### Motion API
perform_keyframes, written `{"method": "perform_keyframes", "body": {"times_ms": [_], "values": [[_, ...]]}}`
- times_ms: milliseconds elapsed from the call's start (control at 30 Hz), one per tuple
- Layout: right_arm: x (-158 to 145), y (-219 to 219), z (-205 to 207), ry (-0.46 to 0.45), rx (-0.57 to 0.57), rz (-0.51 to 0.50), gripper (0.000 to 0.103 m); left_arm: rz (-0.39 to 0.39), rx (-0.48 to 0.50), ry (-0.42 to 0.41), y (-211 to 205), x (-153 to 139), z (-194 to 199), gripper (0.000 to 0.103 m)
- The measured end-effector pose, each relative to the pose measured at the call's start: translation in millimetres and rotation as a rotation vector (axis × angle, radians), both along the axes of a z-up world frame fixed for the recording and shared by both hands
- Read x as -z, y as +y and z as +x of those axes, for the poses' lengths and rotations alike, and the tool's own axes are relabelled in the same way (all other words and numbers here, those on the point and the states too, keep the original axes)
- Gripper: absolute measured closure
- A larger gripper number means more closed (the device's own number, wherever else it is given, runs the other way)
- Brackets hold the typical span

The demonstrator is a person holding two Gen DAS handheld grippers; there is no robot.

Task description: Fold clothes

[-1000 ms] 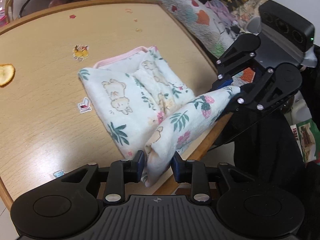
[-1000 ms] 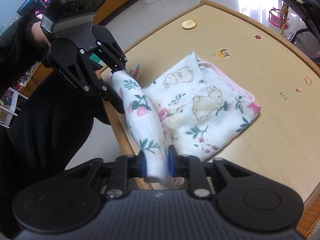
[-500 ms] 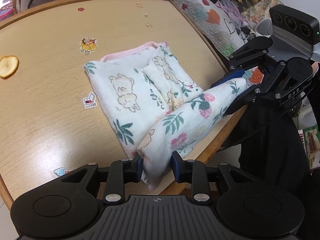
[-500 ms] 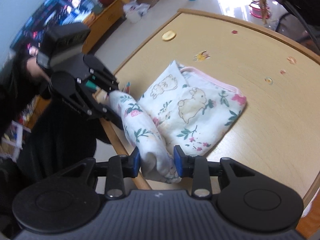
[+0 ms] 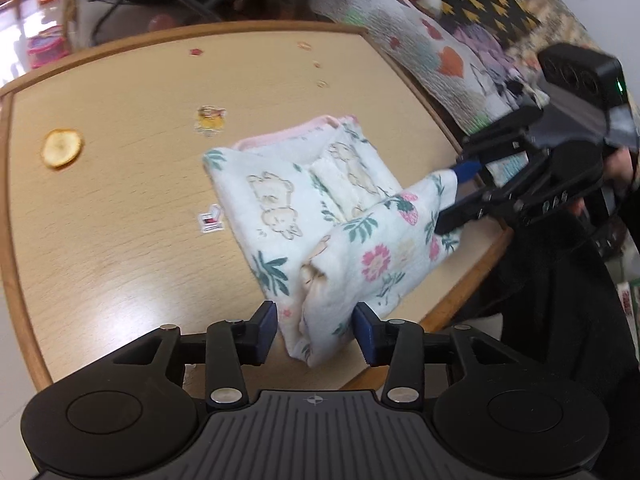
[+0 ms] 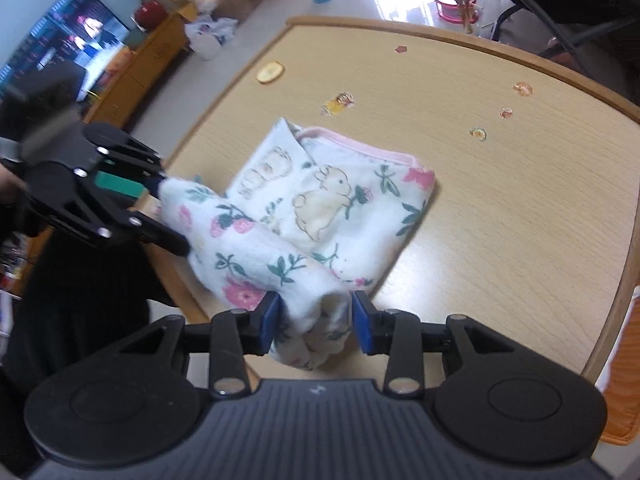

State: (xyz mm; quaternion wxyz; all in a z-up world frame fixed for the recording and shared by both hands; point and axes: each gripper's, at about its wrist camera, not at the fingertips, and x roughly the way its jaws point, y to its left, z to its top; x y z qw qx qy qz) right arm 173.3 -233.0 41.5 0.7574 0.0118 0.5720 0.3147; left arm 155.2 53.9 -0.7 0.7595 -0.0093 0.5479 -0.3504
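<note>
Left wrist view: both hand-held grippers, tilted down, opening around the cloth (image 5: 360, 264).

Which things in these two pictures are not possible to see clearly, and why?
- The folded cloth's lower layers, both views: covered by its own top layer.
- Left tongs, right-wrist view: blurred, pads unclear. The jaws are opening.
- Right tongs, left-wrist view: one pad hidden behind the cloth. Jaws also opening.
- Small stickers on the table: too small to read.
- Person's hand: cut off, blurred.
</note>
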Motion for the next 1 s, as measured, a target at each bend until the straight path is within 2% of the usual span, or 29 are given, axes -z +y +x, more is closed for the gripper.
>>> {"method": "perform_keyframes", "body": {"times_ms": [167,300,367,500,567,667,767,833,1000], "values": [[6,21,-7,-0.059,0.013,-0.109,0.064,-0.024,-0.153,-0.031,9,-1,-6,0.057],[7,29,-7,-0.069,0.043,-0.158,0.064,-0.025,-0.241,-0.065,13,-5,-12,0.057],[9,29,-6,-0.060,0.063,-0.169,0.063,-0.020,-0.262,-0.072,11,-9,-13,0.057],[10,32,-6,-0.057,0.082,-0.193,0.060,0.008,-0.242,-0.097,5,-17,-18,0.056],[10,35,-5,-0.060,0.083,-0.205,0.060,0.038,-0.246,-0.093,6,-14,-21,0.051],[9,34,-6,-0.061,0.092,-0.198,0.059,0.056,-0.261,-0.082,12,-6,-22,0.049],[5,29,-9,-0.062,0.112,-0.172,0.059,0.011,-0.329,-0.076,22,-5,-24,0.049],[1,25,-12,-0.062,0.119,-0.154,0.059,-0.003,-0.360,-0.086,24,-14,-29,0.049],[-13,16,-20,-0.084,0.153,-0.113,0.059,0.015,-0.357,-0.169,21,-39,-40,0.049]]}}
